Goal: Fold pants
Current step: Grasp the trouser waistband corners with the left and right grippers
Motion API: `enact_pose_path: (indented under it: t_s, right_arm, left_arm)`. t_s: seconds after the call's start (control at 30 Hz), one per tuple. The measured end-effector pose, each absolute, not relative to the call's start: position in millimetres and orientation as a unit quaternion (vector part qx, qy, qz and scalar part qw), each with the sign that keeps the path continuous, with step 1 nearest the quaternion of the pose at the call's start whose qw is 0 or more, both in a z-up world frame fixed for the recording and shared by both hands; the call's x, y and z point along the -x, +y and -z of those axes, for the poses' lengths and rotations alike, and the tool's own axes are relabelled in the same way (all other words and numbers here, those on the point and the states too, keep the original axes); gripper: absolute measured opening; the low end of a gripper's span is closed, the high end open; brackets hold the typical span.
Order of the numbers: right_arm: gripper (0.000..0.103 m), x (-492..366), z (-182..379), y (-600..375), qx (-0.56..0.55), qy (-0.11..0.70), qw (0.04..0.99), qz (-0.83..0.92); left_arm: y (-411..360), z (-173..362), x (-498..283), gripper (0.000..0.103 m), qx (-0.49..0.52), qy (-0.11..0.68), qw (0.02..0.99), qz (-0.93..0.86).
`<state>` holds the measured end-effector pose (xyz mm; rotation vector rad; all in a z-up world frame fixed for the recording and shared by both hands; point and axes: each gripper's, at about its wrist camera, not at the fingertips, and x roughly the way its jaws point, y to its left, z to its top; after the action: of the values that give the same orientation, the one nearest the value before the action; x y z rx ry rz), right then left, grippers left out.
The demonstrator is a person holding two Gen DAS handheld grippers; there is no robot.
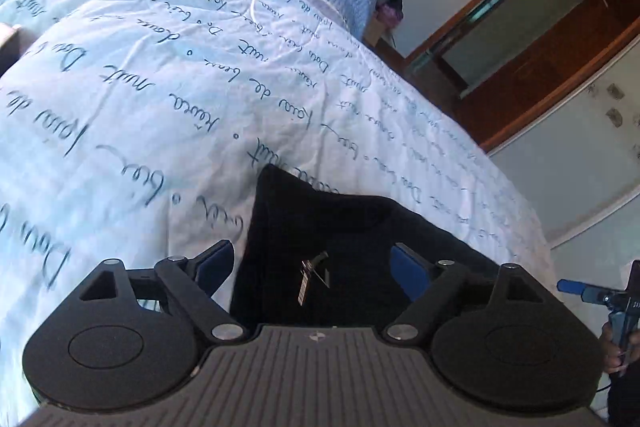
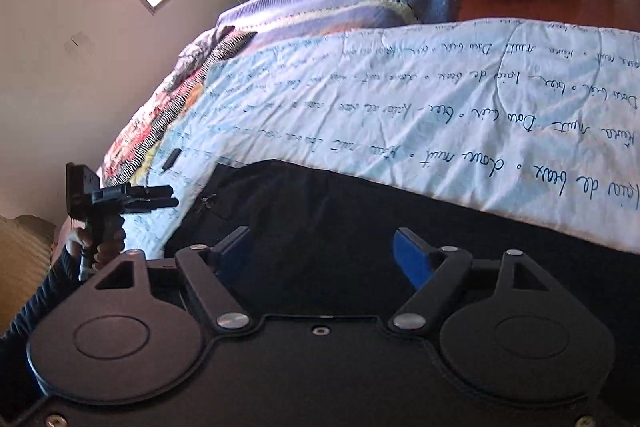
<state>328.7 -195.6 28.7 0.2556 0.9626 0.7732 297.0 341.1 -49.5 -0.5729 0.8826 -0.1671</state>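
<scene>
The dark pants lie across the bed's near edge on the script-printed quilt, low in both frames. Both the left gripper and right gripper hover with fingers spread, holding nothing. Probably between folds; next, each must pinch an edge.

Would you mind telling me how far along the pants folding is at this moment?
Done: the black pants lie on the script-print quilt; how many folds they already have is unclear. In hand: nothing, since the left claw and right claw hang open over the cloth. Left: grasp an edge and fold.
</scene>
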Motion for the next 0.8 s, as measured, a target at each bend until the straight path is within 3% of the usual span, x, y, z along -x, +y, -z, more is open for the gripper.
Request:
enact_pose_path:
  t_s: [0.27, 0.3, 0.37, 0.43, 0.47, 0.63, 0.8]
  right_arm:
    - [0.08, -376, 10, -194, -0.13, 0.474, 0.793, -0.359]
    - [0.08, -379, 13, -193, -0.132, 0.476, 0.792, -0.359]
    - [0.08, -384, 18, -191, -0.134, 0.479, 0.79, -0.359]
    - [0.08, -389, 21, -189, -0.129, 0.48, 0.79, -0.36]
    - [0.08, -392, 22, -188, -0.124, 0.48, 0.789, -0.362]
    - [0.079, -409, 25, -183, -0.078, 0.488, 0.788, -0.368]
    - [0.079, -425, 35, -174, -0.003, 0.508, 0.774, -0.377]
  left_arm:
    - [342, 71, -336, 0.084, 0.24, 0.436, 0.862, 0.1]
    - [340, 70, -339, 0.08, 0.231, 0.435, 0.864, 0.101]
    - [337, 70, -346, 0.044, 0.211, 0.44, 0.867, 0.1]
    - [333, 69, -350, 0.03, 0.179, 0.448, 0.871, 0.094]
    - [331, 67, -350, 0.012, 0.162, 0.445, 0.876, 0.094]
    - [319, 41, -337, 0.005, 0.108, 0.411, 0.9, 0.094]
    - [306, 15, -324, 0.004, 0.085, 0.381, 0.914, 0.11]
